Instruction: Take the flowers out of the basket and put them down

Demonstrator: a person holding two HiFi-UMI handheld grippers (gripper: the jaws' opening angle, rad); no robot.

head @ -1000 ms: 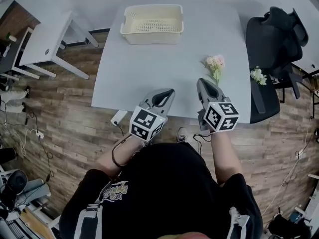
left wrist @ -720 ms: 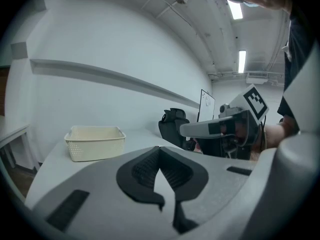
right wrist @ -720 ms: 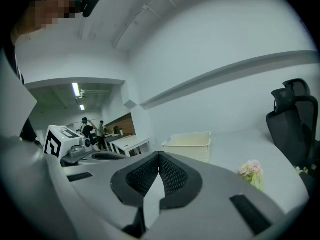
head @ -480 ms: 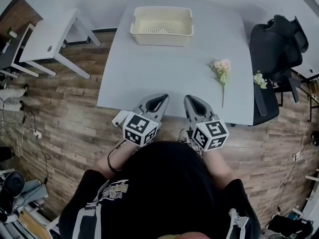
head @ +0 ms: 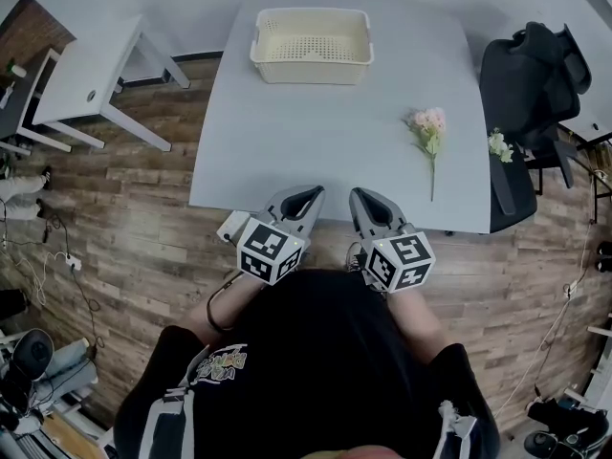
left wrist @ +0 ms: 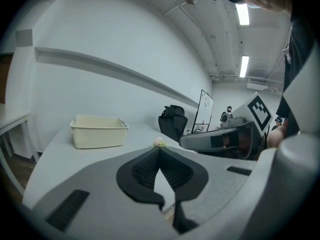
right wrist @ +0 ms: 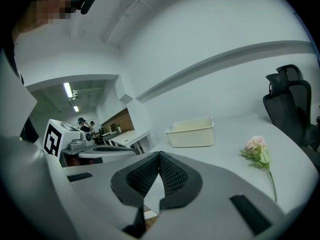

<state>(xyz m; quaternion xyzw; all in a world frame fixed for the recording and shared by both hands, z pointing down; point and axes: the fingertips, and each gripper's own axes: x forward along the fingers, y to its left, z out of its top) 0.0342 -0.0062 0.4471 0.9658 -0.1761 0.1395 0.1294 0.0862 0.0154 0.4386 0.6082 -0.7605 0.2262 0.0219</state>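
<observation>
The cream plastic basket stands at the far edge of the grey table, and nothing shows inside it. A pink flower lies on the table's right side with its stem pointing toward me. It also shows in the right gripper view as the pink flower. My left gripper and right gripper hover side by side at the near table edge. Both are shut and hold nothing. The right gripper's jaws meet, as do the left gripper's. The basket sits far ahead.
A black office chair stands right of the table, with a white flower lying on it. A white side table is at the left. A small white box hangs by the near table edge. Wooden floor surrounds the table.
Both grippers drew back toward me to the near table edge. The right gripper left the pink flower's stem and moved left; the flower stays lying on the table.
</observation>
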